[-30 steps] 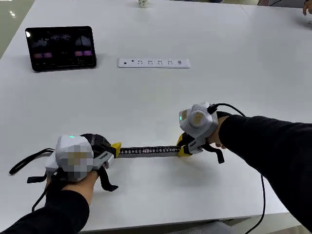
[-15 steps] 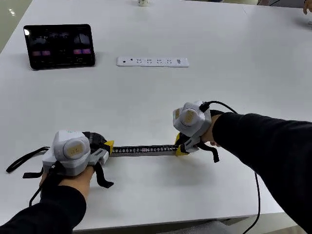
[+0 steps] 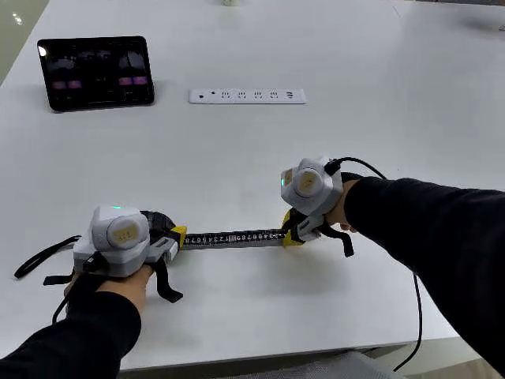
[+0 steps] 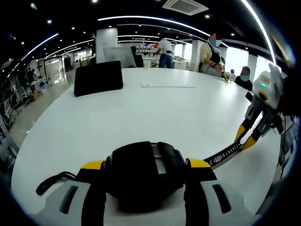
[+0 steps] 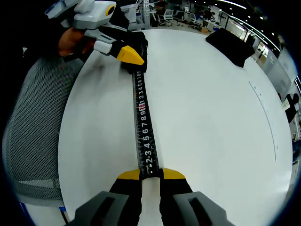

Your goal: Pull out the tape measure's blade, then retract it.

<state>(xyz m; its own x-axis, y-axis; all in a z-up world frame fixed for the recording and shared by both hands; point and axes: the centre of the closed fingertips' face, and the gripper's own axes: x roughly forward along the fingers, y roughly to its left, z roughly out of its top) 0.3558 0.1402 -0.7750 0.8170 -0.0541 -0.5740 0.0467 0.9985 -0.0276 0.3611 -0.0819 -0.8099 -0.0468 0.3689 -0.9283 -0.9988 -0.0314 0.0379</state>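
one white table carries one black rectangular tablet near its far left corner and one white power strip by the middle of its far edge. one tape measure lies along the near edge, and there are two claws, one in each hand.

the left gripper sits at the near left part of the table. in the left gripper view its yellow-tipped jaws stand fairly wide apart, pressed against both sides of the rounded black tape measure case, which rests on the table. from the case the dark blade with white numerals runs flat along the surface to the right, about parallel to the near edge.

the right gripper is at the blade's free end. in the right gripper view its jaws are drawn in narrow and pinch the tip of the blade, with the case at the far end.

against the frame from a second ago, both holds are the same and the pulled-out stretch looks about as long. the whole scene sits slightly differently in the head view, which is the headset moving.
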